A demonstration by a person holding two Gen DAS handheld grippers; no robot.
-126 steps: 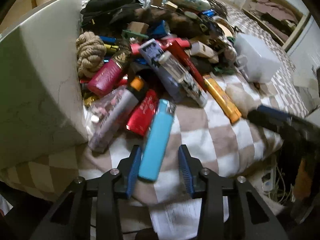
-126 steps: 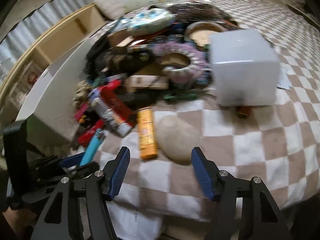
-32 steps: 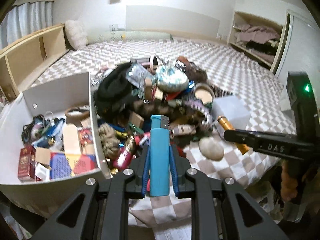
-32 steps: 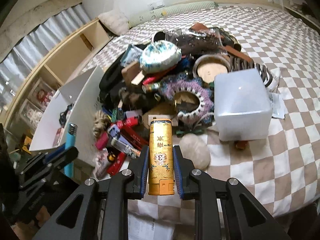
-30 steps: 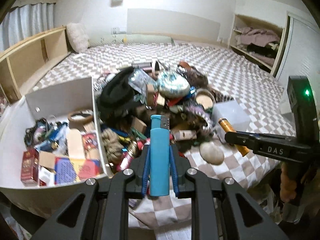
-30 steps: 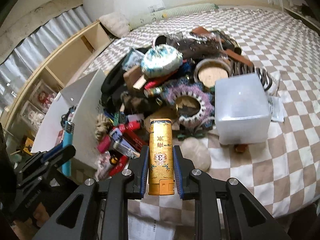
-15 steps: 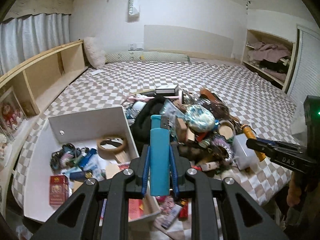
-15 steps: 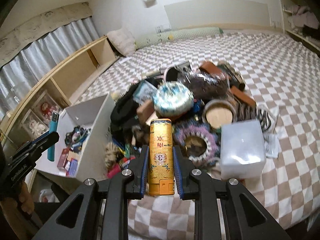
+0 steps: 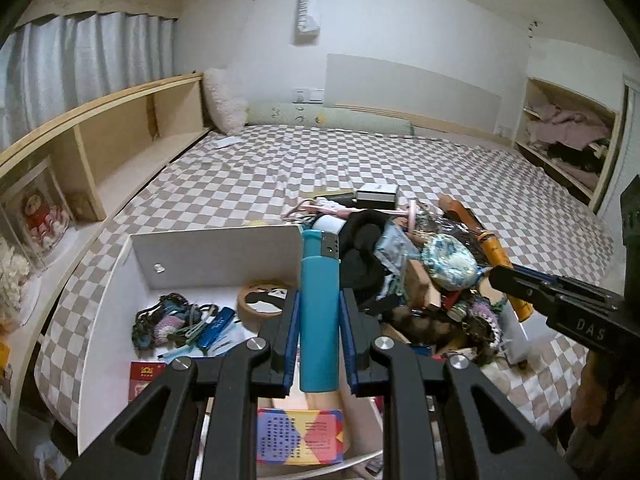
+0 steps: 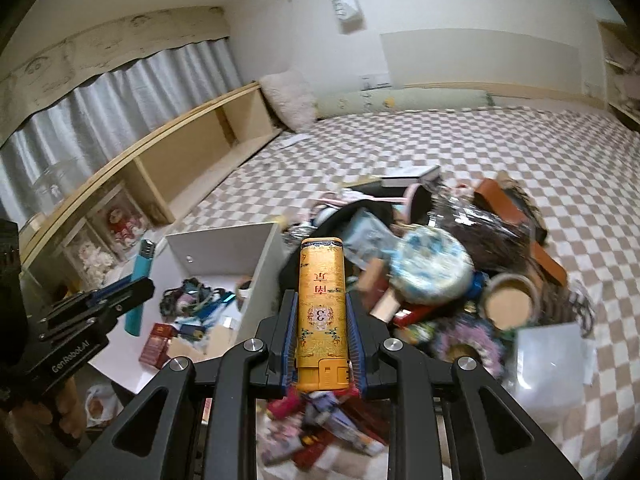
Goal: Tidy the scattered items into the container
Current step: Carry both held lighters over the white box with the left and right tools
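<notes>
At 9 o'clock on the checkered bed [image 9: 400,168] sits the white container [image 9: 216,252], with a tape roll [image 9: 262,300] and a red box [image 9: 145,374] inside. The left hand-held gripper [image 9: 320,344] is clenched on a blue lighter [image 9: 320,312], upright above the container's right wall. At 3 o'clock lies the scattered pile [image 10: 440,264]. The right hand-held gripper [image 10: 321,344] grasps a gold lighter [image 10: 321,312] above the pile's left edge.

Checkered bed [image 9: 360,168], wood shelf [image 9: 120,136], curtains [image 9: 80,60]
</notes>
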